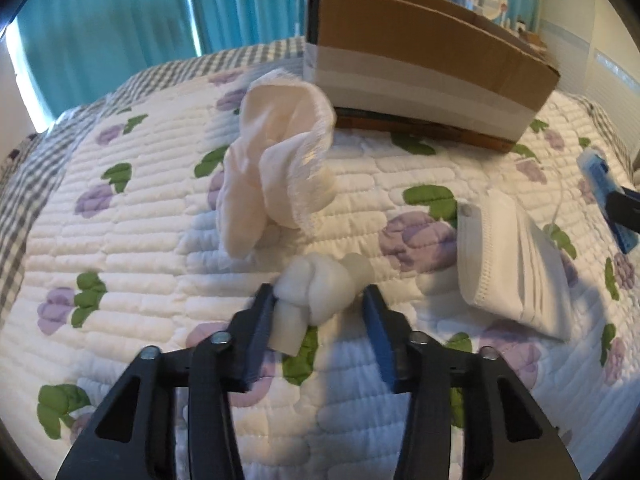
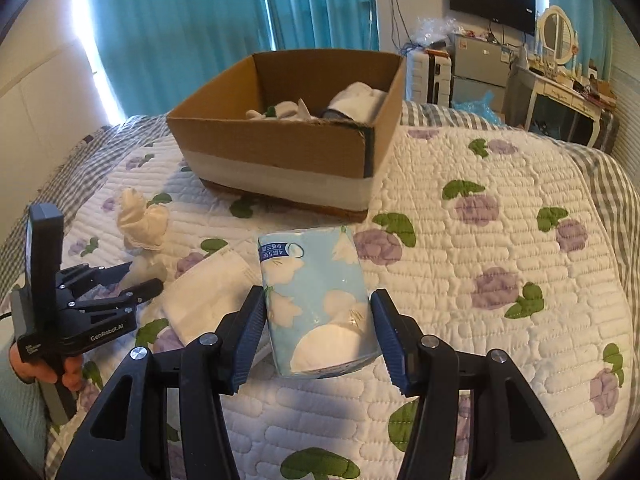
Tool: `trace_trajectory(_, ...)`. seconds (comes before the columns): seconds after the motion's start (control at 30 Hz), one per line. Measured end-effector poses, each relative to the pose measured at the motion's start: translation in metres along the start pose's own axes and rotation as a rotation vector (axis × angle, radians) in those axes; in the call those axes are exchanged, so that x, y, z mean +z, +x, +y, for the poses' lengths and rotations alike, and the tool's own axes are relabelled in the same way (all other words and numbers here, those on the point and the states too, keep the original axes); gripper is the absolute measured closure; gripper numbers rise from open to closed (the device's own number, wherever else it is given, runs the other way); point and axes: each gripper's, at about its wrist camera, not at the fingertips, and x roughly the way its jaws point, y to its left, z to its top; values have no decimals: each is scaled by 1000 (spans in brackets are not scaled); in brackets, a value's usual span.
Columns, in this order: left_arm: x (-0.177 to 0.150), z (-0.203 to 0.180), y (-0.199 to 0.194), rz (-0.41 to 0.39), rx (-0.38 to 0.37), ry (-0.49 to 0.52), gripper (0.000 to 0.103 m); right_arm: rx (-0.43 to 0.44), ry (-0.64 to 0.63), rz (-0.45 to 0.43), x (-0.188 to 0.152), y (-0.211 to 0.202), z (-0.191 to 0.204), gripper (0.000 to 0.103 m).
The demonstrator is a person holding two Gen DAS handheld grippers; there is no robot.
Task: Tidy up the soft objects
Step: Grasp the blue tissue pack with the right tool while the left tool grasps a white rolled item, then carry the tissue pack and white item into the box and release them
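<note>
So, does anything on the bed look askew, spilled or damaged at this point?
Nothing looks damaged or spilled. The cardboard box sits upright with soft items inside. Left out on the quilt are a knotted white sock, a frilled sock, a face mask and a tissue pack, all simply unsorted.

Quilted cloth bedspread (image 2: 500, 240), matt cardboard box (image 2: 280, 148), glossy plastic tissue pkg (image 2: 316, 300)

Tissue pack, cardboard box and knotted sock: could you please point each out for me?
Tissue pack (image 2: 316, 300), right wrist view, middle of its top face.
Cardboard box (image 2: 280, 148), right wrist view, near wall.
Knotted sock (image 1: 316, 284), left wrist view, on the knot.
</note>
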Motion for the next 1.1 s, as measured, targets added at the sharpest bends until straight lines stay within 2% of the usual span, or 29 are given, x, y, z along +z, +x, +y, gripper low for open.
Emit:
trace_trajectory(0.07, -2, 0, -4, 3, 14, 6, 69, -5, 1, 5, -1, 1, -1, 50)
trace_trajectory(0.17, -5, 1, -13, 5, 0, -6, 72, -4, -2, -5, -2, -3, 0, 50)
trace_trajectory(0.27, -7, -1, -24, -5, 4, -2, 74, -11, -9, -14, -4, -9, 4, 50)
trace_trajectory(0.37, -14, -7, -42, -15, -47, -24, 74, -14, -12, -26, -7, -22, 8, 50)
trace_trajectory(0.63, -17, -26, -96, -74, -47, -2, 74, -5, -23, -84, -11, -70, 26, 50)
trace_trajectory(0.83, 3, -35, -145, -164, -62, 12, 74, -9, -47, -138, -4, -107, 40, 50)
trace_trajectory(0.97, 28, -33, -172, -210, -119, 12, 74, 0, -61, -174, 9, -134, 45, 50)
trace_trajectory(1.1, 55, -35, -197, -272, -93, 37, 74, -22, -98, -229, 37, -162, 46, 50)
